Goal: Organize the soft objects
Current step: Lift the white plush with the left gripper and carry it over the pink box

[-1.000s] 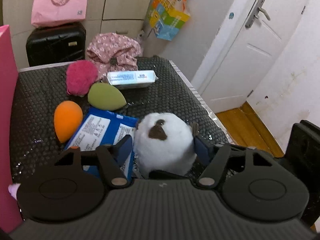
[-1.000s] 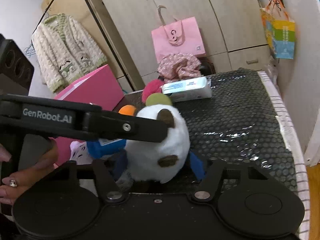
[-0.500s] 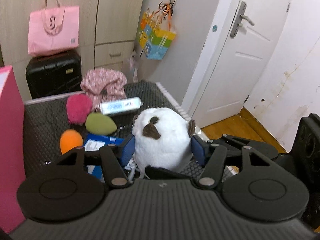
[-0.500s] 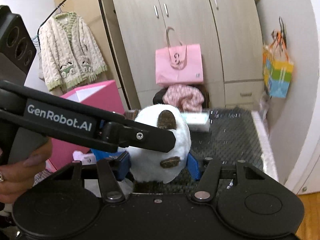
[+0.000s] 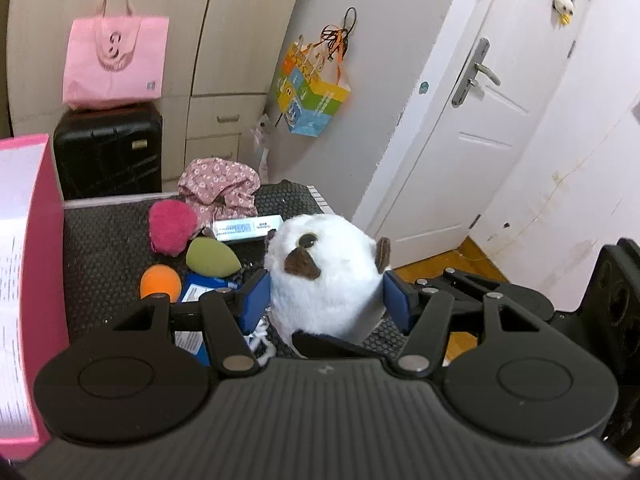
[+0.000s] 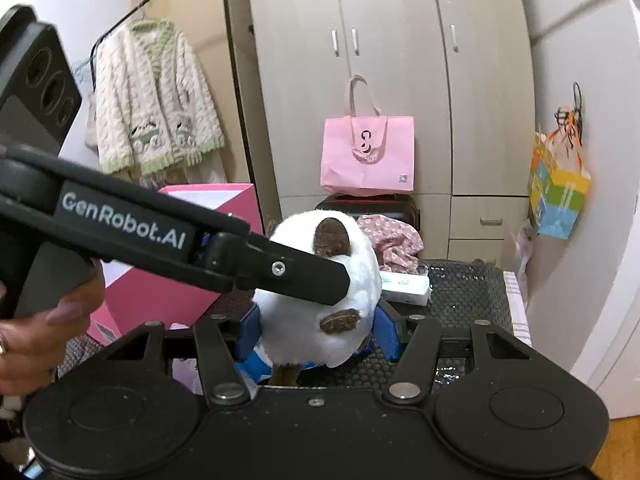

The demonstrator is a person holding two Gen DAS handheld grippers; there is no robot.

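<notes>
Plush toy (image 5: 326, 280) up off the bench (image 5: 108, 240) | left tongs (image 5: 325, 300) clamped on its sides | right tongs (image 6: 316, 330) clamped on it too | sponges: orange (image 5: 160, 282), green (image 5: 212, 257) below | pink box (image 5: 24, 280) left

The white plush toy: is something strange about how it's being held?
Yes. Both grippers pinch the same white plush toy at once: the left gripper and the right gripper squeeze its sides, holding it above the table.

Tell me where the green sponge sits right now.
Left wrist view, left of centre: green sponge lies on the dark mat, between the pink pompom and orange sponge.
</notes>
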